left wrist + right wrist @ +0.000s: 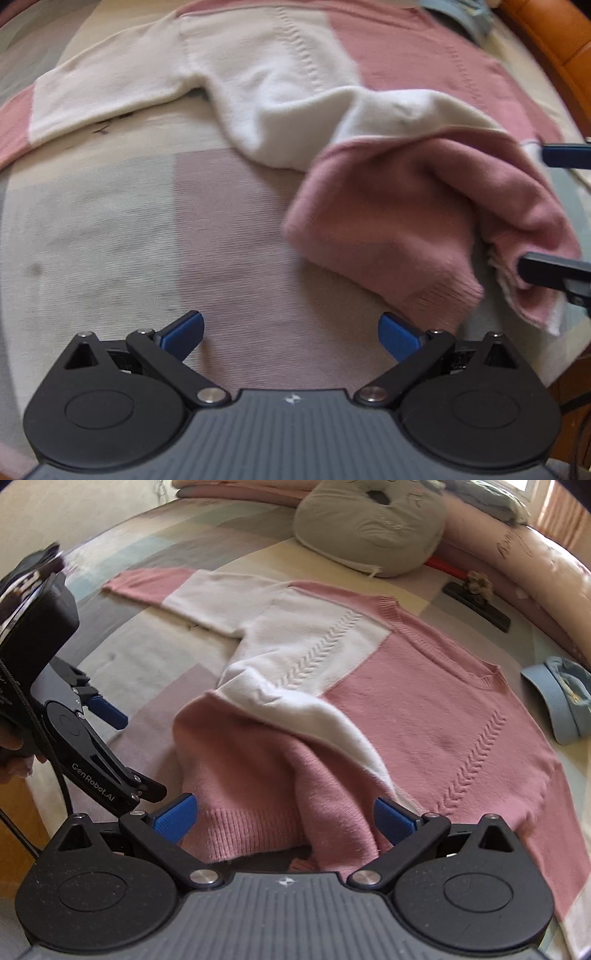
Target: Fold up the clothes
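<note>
Both grippers [291,338] [284,821] spread wide — right straddling the sweater [424,716] hem.

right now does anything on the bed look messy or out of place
Yes. The sweater's near sleeve lies bunched and crumpled over its body instead of flat. A blue cap also sits loose on the bedspread beside it.

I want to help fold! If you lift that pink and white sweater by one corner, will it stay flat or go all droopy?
Probably droopy. The sweater is soft knit, and its folded-over sleeve already sags into rounded bumps. It likely grips rather than slips, since the surface looks fuzzy. It would probably drag on the bedspread instead of sliding easily.
</note>
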`<action>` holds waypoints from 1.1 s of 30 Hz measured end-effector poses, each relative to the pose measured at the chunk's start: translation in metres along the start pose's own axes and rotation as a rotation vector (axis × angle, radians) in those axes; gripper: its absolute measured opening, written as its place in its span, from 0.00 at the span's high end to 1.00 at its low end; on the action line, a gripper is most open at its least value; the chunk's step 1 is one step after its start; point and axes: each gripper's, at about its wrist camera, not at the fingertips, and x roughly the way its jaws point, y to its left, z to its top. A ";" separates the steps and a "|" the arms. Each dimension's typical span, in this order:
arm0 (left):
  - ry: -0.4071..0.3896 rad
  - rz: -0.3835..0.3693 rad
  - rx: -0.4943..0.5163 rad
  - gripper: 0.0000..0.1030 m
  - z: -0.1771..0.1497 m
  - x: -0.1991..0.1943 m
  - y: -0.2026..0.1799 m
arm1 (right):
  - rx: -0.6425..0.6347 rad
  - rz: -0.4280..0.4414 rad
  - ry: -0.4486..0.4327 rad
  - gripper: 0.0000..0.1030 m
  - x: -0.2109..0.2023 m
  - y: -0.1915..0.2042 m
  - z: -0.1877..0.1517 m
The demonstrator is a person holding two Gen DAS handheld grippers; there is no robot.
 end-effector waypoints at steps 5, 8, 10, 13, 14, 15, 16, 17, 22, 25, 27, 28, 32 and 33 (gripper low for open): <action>-0.026 -0.139 -0.018 0.03 -0.001 0.003 -0.015 | 0.046 -0.018 0.015 0.00 0.000 -0.009 -0.006; -0.034 -0.220 -0.029 0.03 0.004 0.009 -0.025 | 0.131 -0.035 0.029 0.00 -0.003 -0.025 -0.014; -0.051 -0.279 -0.036 0.03 0.008 0.012 -0.031 | 0.190 -0.047 0.038 0.00 -0.007 -0.036 -0.022; -0.070 -0.349 -0.133 0.03 0.012 0.022 -0.025 | 0.252 -0.062 0.047 0.00 -0.010 -0.050 -0.035; -0.082 -0.370 -0.178 0.03 0.012 0.024 -0.021 | 0.265 -0.070 0.051 0.00 -0.011 -0.053 -0.039; -0.089 -0.398 -0.234 0.03 0.013 0.027 -0.018 | 0.277 -0.077 0.054 0.00 -0.011 -0.056 -0.044; -0.096 -0.425 -0.290 0.03 0.014 0.031 -0.014 | 0.288 -0.086 0.056 0.00 -0.011 -0.059 -0.048; -0.103 -0.452 -0.348 0.03 0.015 0.034 -0.010 | 0.299 -0.093 0.058 0.00 -0.012 -0.062 -0.051; -0.121 -0.558 -0.638 0.04 -0.006 0.047 0.002 | 0.368 -0.102 0.062 0.00 -0.014 -0.073 -0.067; -0.121 -0.578 -0.673 0.04 -0.012 0.050 -0.002 | 0.404 -0.092 0.063 0.00 -0.014 -0.077 -0.073; -0.120 -0.586 -0.700 0.03 -0.008 0.054 -0.005 | 0.423 -0.085 0.061 0.00 -0.014 -0.079 -0.076; -0.126 -0.590 -0.712 0.03 -0.004 0.055 -0.005 | 0.432 -0.081 0.061 0.00 -0.014 -0.080 -0.077; -0.149 -0.594 -0.741 0.08 0.000 0.056 -0.002 | 0.457 -0.066 0.064 0.00 -0.011 -0.084 -0.081; -0.152 -0.587 -0.736 0.21 -0.008 0.054 -0.001 | 0.463 -0.064 0.065 0.00 -0.011 -0.085 -0.082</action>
